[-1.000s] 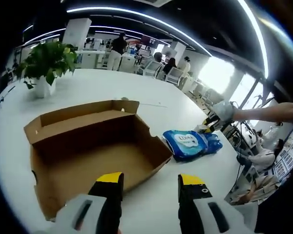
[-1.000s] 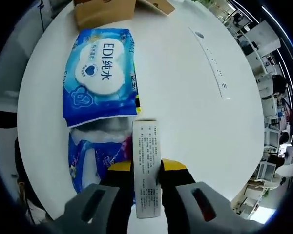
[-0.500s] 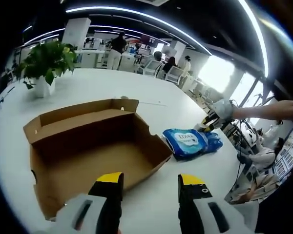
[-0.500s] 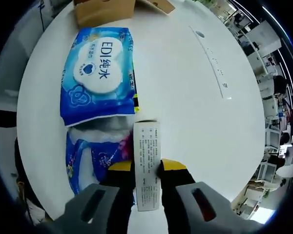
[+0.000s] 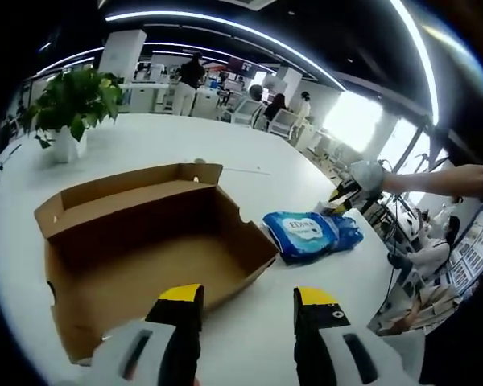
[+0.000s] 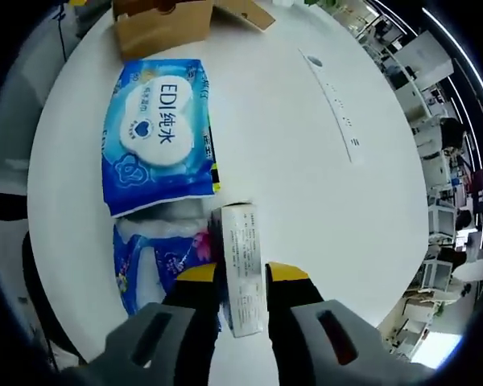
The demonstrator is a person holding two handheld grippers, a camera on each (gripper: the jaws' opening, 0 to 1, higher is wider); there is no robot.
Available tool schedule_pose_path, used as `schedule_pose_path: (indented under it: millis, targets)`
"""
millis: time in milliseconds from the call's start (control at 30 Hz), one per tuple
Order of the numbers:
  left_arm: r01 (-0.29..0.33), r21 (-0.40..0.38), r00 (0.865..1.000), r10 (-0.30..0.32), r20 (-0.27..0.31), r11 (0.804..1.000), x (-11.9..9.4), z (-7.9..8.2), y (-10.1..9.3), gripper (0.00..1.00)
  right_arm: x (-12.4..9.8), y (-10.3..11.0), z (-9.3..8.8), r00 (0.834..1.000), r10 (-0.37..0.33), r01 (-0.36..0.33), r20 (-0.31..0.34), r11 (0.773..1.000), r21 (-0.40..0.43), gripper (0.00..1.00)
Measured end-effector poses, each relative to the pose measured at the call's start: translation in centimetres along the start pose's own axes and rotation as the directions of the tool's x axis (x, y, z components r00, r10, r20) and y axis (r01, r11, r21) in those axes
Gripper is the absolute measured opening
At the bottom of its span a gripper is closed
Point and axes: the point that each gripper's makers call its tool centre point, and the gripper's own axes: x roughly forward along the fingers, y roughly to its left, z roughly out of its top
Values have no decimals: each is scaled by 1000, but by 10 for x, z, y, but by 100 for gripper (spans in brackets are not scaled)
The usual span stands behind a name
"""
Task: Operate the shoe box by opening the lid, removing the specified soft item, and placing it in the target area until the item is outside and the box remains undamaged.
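The brown cardboard shoe box (image 5: 145, 241) lies open on the white table, its inside bare; one end of it shows as the shoe box (image 6: 165, 20). A blue wipes pack (image 5: 302, 229) lies to its right, seen close as the wipes pack (image 6: 159, 133), with a second blue soft pack (image 6: 157, 257) beside it. My left gripper (image 5: 248, 297) hovers open before the box's near wall. My right gripper (image 6: 241, 273) is shut on a small white printed carton (image 6: 243, 269) just above the table next to the packs. A gloved hand (image 5: 366, 175) holds that gripper.
A potted plant (image 5: 72, 100) stands at the table's far left. A thin white strip with a round cap (image 6: 330, 96) runs across the table (image 6: 306, 185). The table edge drops off behind the packs. People and desks sit far back.
The right view has pulled back and tilted a little with the white carton still gripped; the packs sit slightly farther off. The left view has drifted slightly; the box has not moved.
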Motion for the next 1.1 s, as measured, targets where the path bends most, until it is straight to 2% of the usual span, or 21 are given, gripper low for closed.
schedule_pose_path:
  millis: [133, 400, 467, 567, 700, 767, 800, 867, 933, 1000, 1100]
  targets:
    - [20, 11, 1000, -20, 3, 1000, 1, 2, -5, 45, -12, -2, 2, 1000, -23, 23, 13, 999, 28, 19]
    - [49, 21, 999, -49, 15, 999, -5, 3, -4, 45, -37, -6, 9, 995, -83, 71, 62, 982, 172, 20]
    - [55, 23, 998, -55, 13, 998, -6, 1, -3, 45, -45, -7, 17, 988, -115, 87, 99, 965, 246, 19]
    - [64, 26, 998, -65, 15, 998, -9, 0, -3, 45, -58, -8, 33, 972, -148, 72, 180, 925, 374, 20]
    - [77, 30, 997, -78, 20, 997, -13, 0, -2, 45, -70, -9, 47, 952, -180, 44, 247, 881, 472, 22]
    - [82, 29, 996, -82, 26, 996, -16, 1, 0, 45, -78, -11, 56, 934, -209, 21, 291, 844, 537, 22]
    - [83, 29, 996, -84, 27, 996, -17, 0, 1, 45, -83, -12, 62, 919, -226, 0, 323, 818, 575, 22]
    - [86, 29, 996, -87, 31, 996, -21, 0, 2, 45, -88, -12, 68, 906, -238, -31, 350, 787, 617, 24]
    - [88, 33, 995, -89, 33, 996, -25, -1, 4, 45, -91, -12, 72, 900, -249, -46, 358, 762, 646, 24]
    - [89, 33, 995, -90, 34, 996, -29, -2, 7, 45, -93, -10, 76, 895, -249, -64, 369, 748, 661, 25]
    - [90, 34, 995, -91, 35, 995, -35, -3, 12, 45, -95, -6, 83, 889, -261, -66, 376, 740, 669, 25]
